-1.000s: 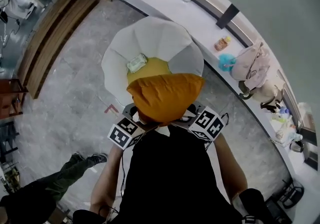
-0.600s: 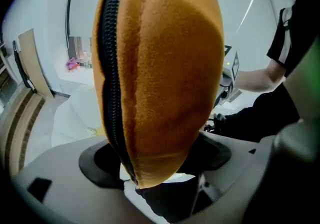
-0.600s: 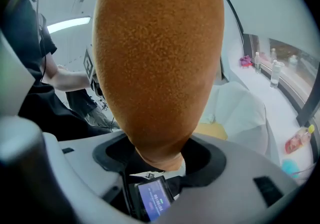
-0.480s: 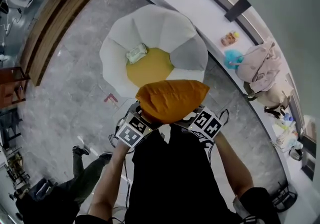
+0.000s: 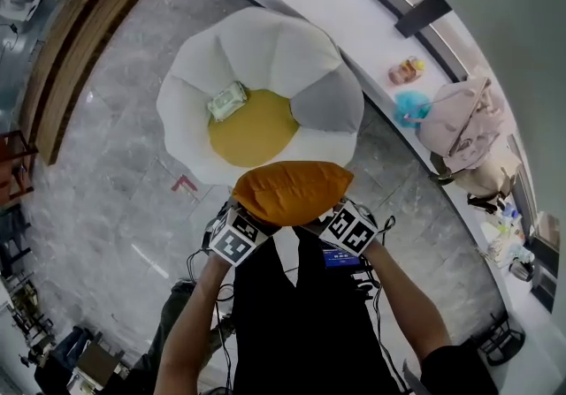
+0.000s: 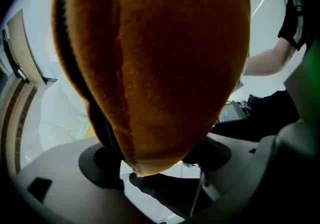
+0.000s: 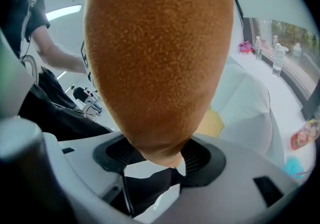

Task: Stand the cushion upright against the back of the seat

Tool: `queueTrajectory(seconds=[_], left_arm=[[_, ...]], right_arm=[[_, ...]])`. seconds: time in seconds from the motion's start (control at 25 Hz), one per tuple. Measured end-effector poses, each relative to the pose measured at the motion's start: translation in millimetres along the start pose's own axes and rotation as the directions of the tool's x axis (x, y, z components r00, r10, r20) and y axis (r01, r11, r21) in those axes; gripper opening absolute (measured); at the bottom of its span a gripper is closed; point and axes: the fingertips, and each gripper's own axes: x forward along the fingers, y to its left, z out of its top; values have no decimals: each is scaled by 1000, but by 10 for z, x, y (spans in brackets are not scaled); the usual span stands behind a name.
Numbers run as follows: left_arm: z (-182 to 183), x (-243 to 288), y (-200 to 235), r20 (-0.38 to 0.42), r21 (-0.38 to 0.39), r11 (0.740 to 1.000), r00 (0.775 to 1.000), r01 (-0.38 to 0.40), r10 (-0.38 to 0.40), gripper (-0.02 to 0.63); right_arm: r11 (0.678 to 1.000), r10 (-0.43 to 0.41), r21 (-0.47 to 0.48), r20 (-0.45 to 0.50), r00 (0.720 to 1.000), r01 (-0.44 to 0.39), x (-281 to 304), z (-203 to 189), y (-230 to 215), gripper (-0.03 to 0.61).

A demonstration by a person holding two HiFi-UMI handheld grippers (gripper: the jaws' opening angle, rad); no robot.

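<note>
Orange cushion (image 5: 292, 192), judged soft and light: left gripper (image 5: 244, 220) and right gripper (image 5: 331, 216) each pinch a corner nearest them; white armchair (image 5: 265, 49) lies beyond.

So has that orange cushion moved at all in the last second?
Yes. The cushion has pulled back from the chair: earlier it overlapped the yellow seat, now it only meets the front rim.
</note>
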Motion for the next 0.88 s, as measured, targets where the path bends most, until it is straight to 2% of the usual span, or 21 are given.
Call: queueTrajectory(seconds=[0.32,0.48,0.56,0.72,0.88], left_arm=[[-169,688,643,-56,102,993,997,-52,58,414],[-174,998,1046,-75,147,984,991,-96,108,414],[-166,1172,1244,-79,169,977,987,-127,142,414],[-86,1572,1592,-52,189,967,981,-173,186,414],[-79,1898,1878,-37,227,953,977,-198,212,416]], right_arm=[[999,-37,-4,-68,997,37,719,-286,-606,295],[998,-70,-13,-94,993,69,1160,-644,-1000,294],[995,-97,-24,-80,992,95,1319,-705,-1226,293],[981,-179,-85,-21,984,176,1414,-475,-1696,291],[966,-234,-115,1,972,232,1668,-568,-2029,290]])
